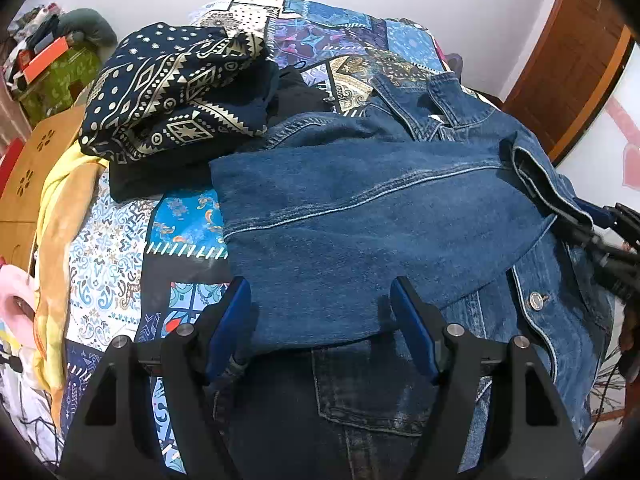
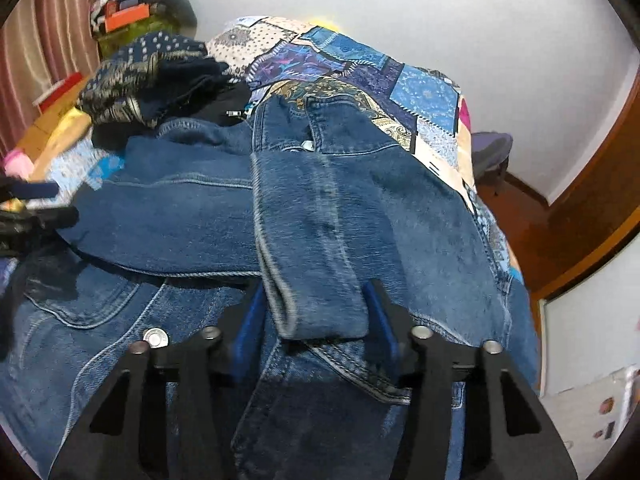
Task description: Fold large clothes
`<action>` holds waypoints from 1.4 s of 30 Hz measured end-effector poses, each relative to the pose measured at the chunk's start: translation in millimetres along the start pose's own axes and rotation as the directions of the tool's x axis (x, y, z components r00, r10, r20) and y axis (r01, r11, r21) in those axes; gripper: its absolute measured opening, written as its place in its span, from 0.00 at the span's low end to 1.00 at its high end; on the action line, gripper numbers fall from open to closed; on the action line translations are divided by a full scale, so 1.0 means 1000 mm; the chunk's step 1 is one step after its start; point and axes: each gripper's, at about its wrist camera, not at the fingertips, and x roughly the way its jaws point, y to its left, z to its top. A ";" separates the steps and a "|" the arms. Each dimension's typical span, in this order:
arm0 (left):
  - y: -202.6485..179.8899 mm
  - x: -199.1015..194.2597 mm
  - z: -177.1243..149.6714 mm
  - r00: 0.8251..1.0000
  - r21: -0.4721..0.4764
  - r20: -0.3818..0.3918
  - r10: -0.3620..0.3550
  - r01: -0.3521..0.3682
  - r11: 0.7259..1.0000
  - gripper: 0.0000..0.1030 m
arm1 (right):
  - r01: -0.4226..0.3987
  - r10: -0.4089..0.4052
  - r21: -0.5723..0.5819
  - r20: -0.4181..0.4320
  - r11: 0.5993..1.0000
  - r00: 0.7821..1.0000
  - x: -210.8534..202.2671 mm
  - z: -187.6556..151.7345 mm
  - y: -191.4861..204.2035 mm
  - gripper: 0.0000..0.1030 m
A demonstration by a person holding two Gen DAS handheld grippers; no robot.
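The thick blue denim jacket (image 1: 360, 216) on the bed is heavy and stiff; grasp its cuffs. The left hand-held gripper (image 1: 320, 316) stands apart astride one sleeve; the right hand-held gripper (image 2: 316, 320) straddles the other cuff, whether pinching it I cannot tell.

My view: a bedroom with white walls.
I see a patchwork bedspread (image 1: 352, 28), a brown wood door (image 1: 576, 56), pink curtains (image 2: 52, 40) and a green box (image 1: 60, 76).

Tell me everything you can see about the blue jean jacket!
The denim jacket is mid-blue with pale stitching, silver snap buttons and a chest pocket. It lies spread on the patchwork bedspread, collar toward the far end. Both sleeves are folded across its front, one over the other. The right gripper has one sleeve's cuff between its jaws; the left gripper straddles the other sleeve's end, jaws wide. A folded patterned cloth sits beside it.
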 end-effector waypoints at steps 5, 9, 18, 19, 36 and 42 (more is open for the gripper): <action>-0.002 0.002 0.000 1.000 0.012 -0.006 0.008 -0.008 1.000 0.69 | -0.128 0.124 0.177 0.035 0.976 0.992 -0.009 0.004 -0.031 0.22; -0.003 0.005 -0.001 1.000 0.017 -0.016 0.010 -0.010 1.000 0.69 | -0.155 0.133 0.269 0.099 0.950 0.986 -0.023 0.005 -0.049 0.14; -0.009 0.003 0.001 1.000 0.029 -0.011 0.004 -0.004 1.000 0.69 | -0.123 0.027 0.420 0.228 0.899 0.973 -0.070 0.008 -0.095 0.06; -0.010 0.003 0.001 1.000 0.030 -0.011 0.003 -0.003 1.000 0.69 | -0.135 0.032 0.431 0.238 0.892 0.971 -0.073 0.008 -0.099 0.06; -0.017 0.006 0.002 1.000 0.046 -0.023 -0.002 0.003 0.999 0.69 | -0.044 0.054 0.571 -0.001 0.820 0.999 -0.014 -0.062 -0.124 0.07; -0.033 -0.002 0.010 1.000 0.083 0.005 -0.004 0.003 0.997 0.69 | -0.026 0.019 0.578 0.018 0.816 1.000 -0.035 -0.070 -0.136 0.07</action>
